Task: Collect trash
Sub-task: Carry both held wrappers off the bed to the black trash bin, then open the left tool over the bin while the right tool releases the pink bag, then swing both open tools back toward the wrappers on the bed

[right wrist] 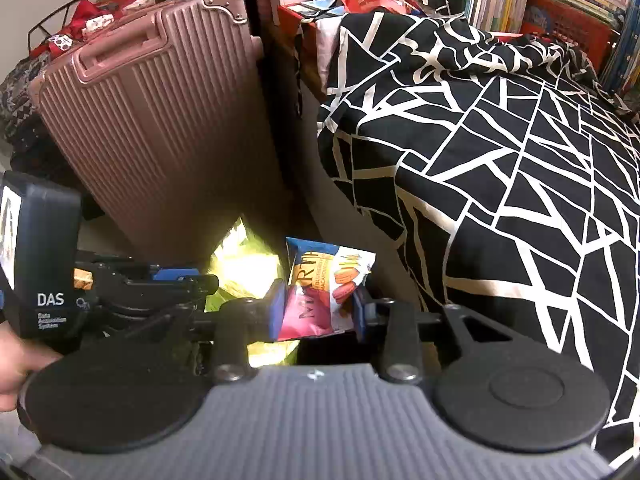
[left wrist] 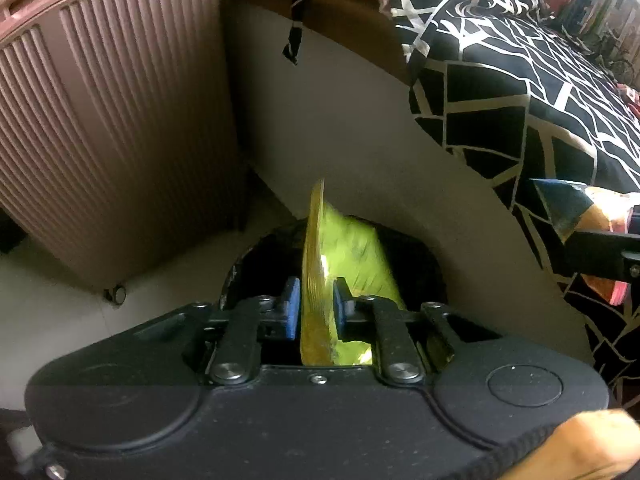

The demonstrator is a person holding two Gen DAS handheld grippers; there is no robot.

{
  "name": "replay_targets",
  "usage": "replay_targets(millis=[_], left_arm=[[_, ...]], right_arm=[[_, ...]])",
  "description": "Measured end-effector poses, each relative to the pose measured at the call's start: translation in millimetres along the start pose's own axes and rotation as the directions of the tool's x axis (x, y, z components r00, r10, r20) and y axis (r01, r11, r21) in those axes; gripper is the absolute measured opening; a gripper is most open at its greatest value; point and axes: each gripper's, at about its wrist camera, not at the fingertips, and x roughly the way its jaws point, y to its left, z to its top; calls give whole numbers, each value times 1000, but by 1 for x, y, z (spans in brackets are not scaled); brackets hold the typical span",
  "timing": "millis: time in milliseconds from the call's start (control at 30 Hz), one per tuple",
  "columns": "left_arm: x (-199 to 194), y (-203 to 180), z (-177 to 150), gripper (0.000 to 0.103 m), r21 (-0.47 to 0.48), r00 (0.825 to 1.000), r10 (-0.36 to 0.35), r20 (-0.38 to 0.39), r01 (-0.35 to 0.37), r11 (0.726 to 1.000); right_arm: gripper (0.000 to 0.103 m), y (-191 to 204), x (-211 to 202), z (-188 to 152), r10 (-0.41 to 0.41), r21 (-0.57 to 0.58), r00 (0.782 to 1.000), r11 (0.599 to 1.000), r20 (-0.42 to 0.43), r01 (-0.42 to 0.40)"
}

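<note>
The left gripper (left wrist: 314, 308) pinches a yellow-green wrapper (left wrist: 340, 256) on edge above the black bin (left wrist: 420, 264), which sits on the floor between the pink suitcase (left wrist: 112, 128) at 10 o'clock and the bed (left wrist: 520, 100) at 2 o'clock; the right gripper (right wrist: 318, 312) pinches a blue-and-pink macaron snack packet (right wrist: 324, 292) beside it; released off-centre, either light, crinkly, glossy bag could flutter past the rim
</note>
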Motion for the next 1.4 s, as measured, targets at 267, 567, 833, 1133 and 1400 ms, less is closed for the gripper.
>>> replay_targets(millis=[267, 567, 833, 1133, 1400], left_arm=[[-5, 5, -4, 30, 17, 1000, 12, 0, -12, 1000], [-19, 19, -14, 30, 5, 1000, 31, 0, -31, 999], [-29, 31, -15, 30, 7, 999, 44, 10, -44, 999], [-44, 30, -6, 35, 30, 999, 26, 24, -27, 999], [-95, -2, 23, 46, 139, 991, -87, 98, 73, 988]], right_arm=[[38, 3, 15, 0, 11, -5, 1000, 1000, -28, -11], [40, 10, 50, -5, 34, -17, 994, 999, -100, -36], [60, 17, 68, -4, 33, -25, 993, 999, -111, -36], [77, 13, 56, 1, 8, -22, 997, 1000, -80, -10], [89, -9, -23, 8, -19, 28, 997, 999, 76, 17]])
